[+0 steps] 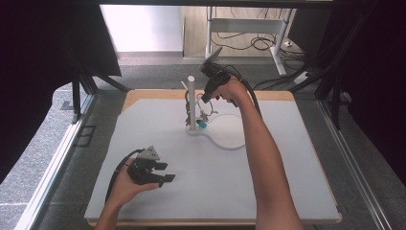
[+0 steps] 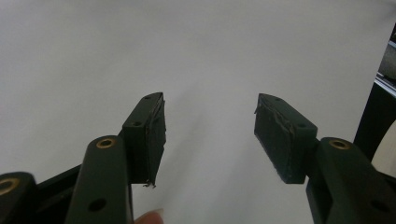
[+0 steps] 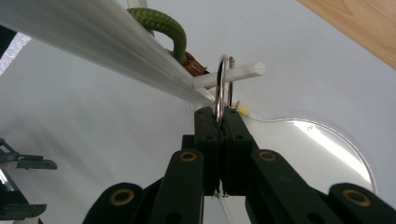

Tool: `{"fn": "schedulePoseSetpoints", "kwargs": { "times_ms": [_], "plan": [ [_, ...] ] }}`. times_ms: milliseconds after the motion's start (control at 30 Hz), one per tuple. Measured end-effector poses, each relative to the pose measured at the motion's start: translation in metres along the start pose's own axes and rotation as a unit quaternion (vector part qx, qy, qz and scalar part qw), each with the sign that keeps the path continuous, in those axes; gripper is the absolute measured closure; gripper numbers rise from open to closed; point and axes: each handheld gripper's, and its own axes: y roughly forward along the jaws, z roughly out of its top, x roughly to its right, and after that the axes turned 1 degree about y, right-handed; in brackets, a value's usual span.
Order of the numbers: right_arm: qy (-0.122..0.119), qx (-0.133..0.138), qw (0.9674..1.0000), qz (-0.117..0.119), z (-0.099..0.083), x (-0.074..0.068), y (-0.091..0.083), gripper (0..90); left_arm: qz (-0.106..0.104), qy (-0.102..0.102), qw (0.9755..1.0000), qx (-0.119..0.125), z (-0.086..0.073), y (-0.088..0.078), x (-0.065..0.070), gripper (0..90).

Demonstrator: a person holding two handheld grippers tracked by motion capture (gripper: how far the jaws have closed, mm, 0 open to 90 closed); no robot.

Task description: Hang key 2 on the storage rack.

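Note:
A white stand with an upright post [image 1: 191,100] and thin side pegs sits on a clear base [image 1: 225,132] at the back middle of the white board [image 1: 143,124]. My right gripper [image 1: 205,98] reaches in beside the post from the right. In the right gripper view, that gripper [image 3: 223,114] is shut on a metal ring [image 3: 223,79] that hangs around a white peg [image 3: 243,72]. A green cord loop [image 3: 163,25] hangs behind the post [image 3: 93,37]. A small teal piece [image 1: 202,124] lies by the base. My left gripper [image 1: 165,172] rests near the front left, open [image 2: 210,126] with nothing between its jaws.
The board has a wooden rim [image 1: 268,95] along its back edge. Black frame struts [image 1: 335,96] stand on both sides. A desk leg [image 1: 209,28] and floor cables [image 1: 253,43] lie beyond the table. The person's right forearm [image 1: 263,158] crosses the right half of the board.

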Motion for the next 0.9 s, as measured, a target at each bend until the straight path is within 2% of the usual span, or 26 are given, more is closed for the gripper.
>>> {"fn": "schedulePoseSetpoints", "kwargs": {
  "times_ms": [333,667,900],
  "plan": [
    [0.002,0.004,0.9998,0.019,-0.003,-0.005,0.016,86.3,-0.002,0.002,1.0000,-0.001,0.000,0.003,0.000,43.6],
    [0.010,0.013,0.9994,0.029,-0.011,0.003,0.019,85.1,-0.001,0.003,1.0000,-0.007,0.001,0.004,0.000,43.6],
    [0.005,0.017,0.9992,0.034,-0.015,0.000,0.022,82.1,-0.002,0.002,1.0000,-0.004,0.003,0.005,0.000,43.6]
  ]
}}
